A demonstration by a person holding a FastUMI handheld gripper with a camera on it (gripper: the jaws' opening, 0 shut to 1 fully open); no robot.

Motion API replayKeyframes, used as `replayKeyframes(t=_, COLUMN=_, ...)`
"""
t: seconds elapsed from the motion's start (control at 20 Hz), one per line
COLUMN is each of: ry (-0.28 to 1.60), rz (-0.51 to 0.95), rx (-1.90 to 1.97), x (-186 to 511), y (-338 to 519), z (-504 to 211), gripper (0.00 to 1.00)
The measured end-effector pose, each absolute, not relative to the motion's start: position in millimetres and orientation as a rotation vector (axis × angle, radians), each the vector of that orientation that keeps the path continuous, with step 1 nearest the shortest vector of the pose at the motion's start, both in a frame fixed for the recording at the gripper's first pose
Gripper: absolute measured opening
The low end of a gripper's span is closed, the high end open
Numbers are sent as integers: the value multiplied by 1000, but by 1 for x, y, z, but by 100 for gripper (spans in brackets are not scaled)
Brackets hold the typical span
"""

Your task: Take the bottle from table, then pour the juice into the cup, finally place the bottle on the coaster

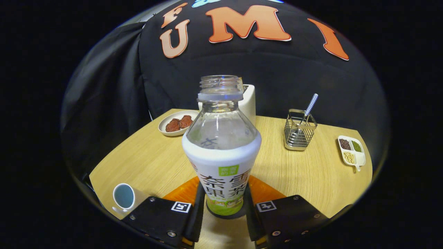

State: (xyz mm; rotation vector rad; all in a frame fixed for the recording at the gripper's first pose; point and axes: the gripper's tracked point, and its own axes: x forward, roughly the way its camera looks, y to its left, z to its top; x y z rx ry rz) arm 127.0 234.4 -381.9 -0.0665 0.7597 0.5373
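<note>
Between the two black fingers (pixel 200 204) of the gripper (pixel 223 207) stands the bottle (pixel 221 148), upright and uncapped, its base on a dark round coaster (pixel 226 215) on the wooden table (pixel 145 159). Both fingers lie along the bottle's lower sides; whether they press on it or merely flank it cannot be told. An orange mat (pixel 183 190) shows on either side of the bottle's base. To the left of the bottle, close to the left finger, sits a white cup (pixel 124 197) with a bluish inside. Beyond the bottle and left of it lies a plate of reddish-brown pieces (pixel 178 122); directly behind the bottle stands a white box-like object (pixel 249 102). Beyond and right of the bottle is a wire holder (pixel 299 133) with a checked-handled utensil (pixel 310 105), and farther right a divided dish of grains (pixel 351 150).
</note>
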Motion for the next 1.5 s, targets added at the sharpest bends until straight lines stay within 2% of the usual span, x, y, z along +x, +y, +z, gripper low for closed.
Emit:
replayKeyframes(t=0.45, ry=699, rz=524, rx=-45, x=132, y=235, z=-388, gripper=58)
replayKeyframes(t=0.6, ry=775, rz=505, rx=-52, x=118, y=226, z=-401, gripper=68)
replayKeyframes(t=0.65, ry=774, rz=505, rx=-56, x=115, y=224, z=-398, gripper=79)
replayKeyframes(t=0.8, ry=724, rz=508, rx=-42, x=116, y=226, z=-378, gripper=95)
replayKeyframes(t=0.85, ry=714, rz=511, rx=-31, x=116, y=226, z=-372, gripper=97)
replayKeyframes(t=1.1, ry=651, rz=521, rx=8, x=101, y=210, z=-325, gripper=97)
replayKeyframes(t=1.5, ry=467, rz=438, rx=103, x=68, y=153, z=-221, gripper=97)
